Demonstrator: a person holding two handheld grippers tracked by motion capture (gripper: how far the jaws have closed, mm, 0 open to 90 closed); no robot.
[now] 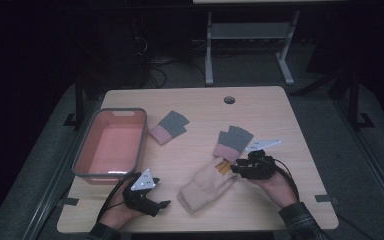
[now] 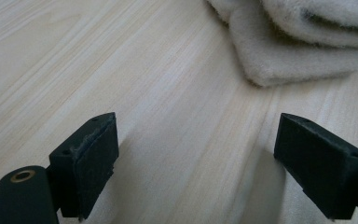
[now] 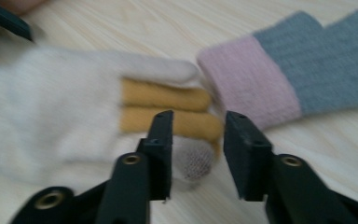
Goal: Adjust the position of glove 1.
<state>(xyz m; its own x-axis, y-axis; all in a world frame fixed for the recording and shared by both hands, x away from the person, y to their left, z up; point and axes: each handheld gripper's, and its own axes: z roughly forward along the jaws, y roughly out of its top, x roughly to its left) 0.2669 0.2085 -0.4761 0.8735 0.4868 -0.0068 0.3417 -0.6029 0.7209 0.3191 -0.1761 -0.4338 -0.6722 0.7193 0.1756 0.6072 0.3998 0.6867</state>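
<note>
the step in hand looks like taking hold of the cream glove (image 1: 207,182) by its finger end. nearest, the left tongs (image 1: 152,201) rest low on the counter (image 1: 260,110), spread wide and empty, the glove's cuff end just beyond them. a little farther, the right tongs (image 3: 196,154) stand partly apart, astride a grey-tipped glove finger beside two yellow ones, not yet pinched. next move, i judge: close on that finger, then lift. touching the fingertips lies a pink-and-grey mitt (image 1: 233,141); farther left, a second mitt (image 1: 168,127) and the pink bin (image 1: 111,144).
</note>
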